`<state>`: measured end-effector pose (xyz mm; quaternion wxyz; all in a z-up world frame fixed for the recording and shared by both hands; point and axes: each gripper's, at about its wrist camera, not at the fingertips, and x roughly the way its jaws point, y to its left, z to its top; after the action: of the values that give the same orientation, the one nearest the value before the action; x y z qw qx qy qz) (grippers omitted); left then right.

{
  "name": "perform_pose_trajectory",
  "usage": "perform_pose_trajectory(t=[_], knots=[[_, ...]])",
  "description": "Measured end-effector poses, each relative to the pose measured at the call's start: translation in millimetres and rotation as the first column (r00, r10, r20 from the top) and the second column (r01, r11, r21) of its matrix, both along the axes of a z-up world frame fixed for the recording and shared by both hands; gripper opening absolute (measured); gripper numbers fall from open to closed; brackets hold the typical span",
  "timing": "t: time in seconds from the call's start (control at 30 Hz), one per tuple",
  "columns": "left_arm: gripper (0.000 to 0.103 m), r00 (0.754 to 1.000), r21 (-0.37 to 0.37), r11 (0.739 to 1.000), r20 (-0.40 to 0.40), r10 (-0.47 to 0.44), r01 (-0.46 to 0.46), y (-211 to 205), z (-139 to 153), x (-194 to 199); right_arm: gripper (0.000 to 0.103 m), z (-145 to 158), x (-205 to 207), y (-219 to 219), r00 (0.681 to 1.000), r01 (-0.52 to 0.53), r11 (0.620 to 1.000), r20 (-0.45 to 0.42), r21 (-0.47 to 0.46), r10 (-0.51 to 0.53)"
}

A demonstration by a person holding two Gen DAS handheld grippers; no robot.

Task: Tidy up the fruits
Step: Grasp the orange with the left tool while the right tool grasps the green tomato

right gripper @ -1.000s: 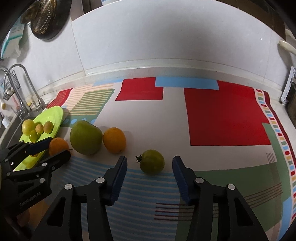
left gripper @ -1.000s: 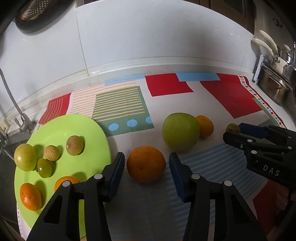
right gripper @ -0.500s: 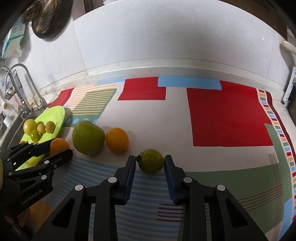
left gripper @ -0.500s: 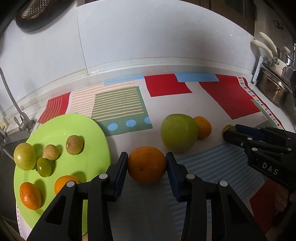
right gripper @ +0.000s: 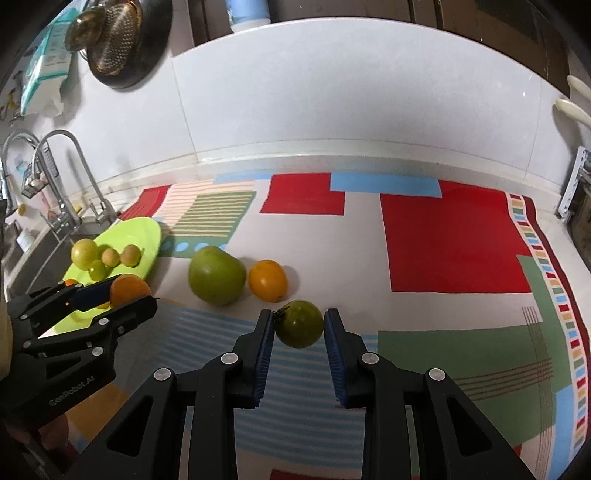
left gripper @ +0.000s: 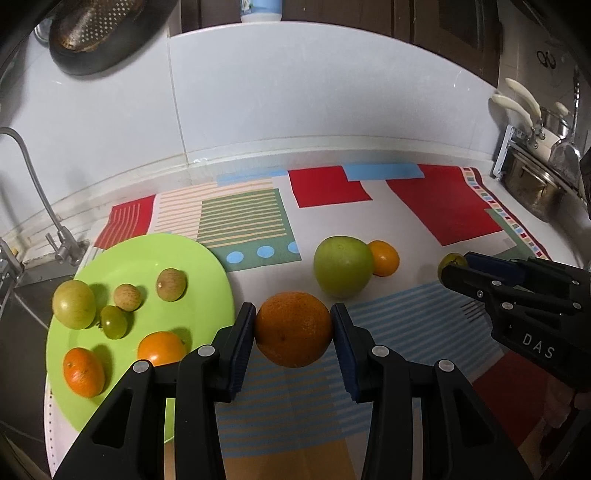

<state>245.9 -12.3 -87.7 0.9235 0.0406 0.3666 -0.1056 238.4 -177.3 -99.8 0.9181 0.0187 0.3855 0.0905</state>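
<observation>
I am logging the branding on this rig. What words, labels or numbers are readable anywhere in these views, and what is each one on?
"DAS": white letters on the black body of the right gripper, seen from the left wrist.
"GenRobot.AI": pale letters on the black body of the left gripper, seen from the right wrist.
Print on the hanging packet at the wall: too blurred to read.
Label on the bottle on the ledge: unreadable.
</observation>
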Motion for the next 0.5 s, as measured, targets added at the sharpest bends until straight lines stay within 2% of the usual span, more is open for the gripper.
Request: perform_pose_trajectory(t=[0.5], knots=[[0.041,0.997,-0.03,0.999,0.076,0.018,-0.016,23,30,-53,0.029,37,-50,28,0.996,-0.043,0.999,0.076,0.009,0.043]])
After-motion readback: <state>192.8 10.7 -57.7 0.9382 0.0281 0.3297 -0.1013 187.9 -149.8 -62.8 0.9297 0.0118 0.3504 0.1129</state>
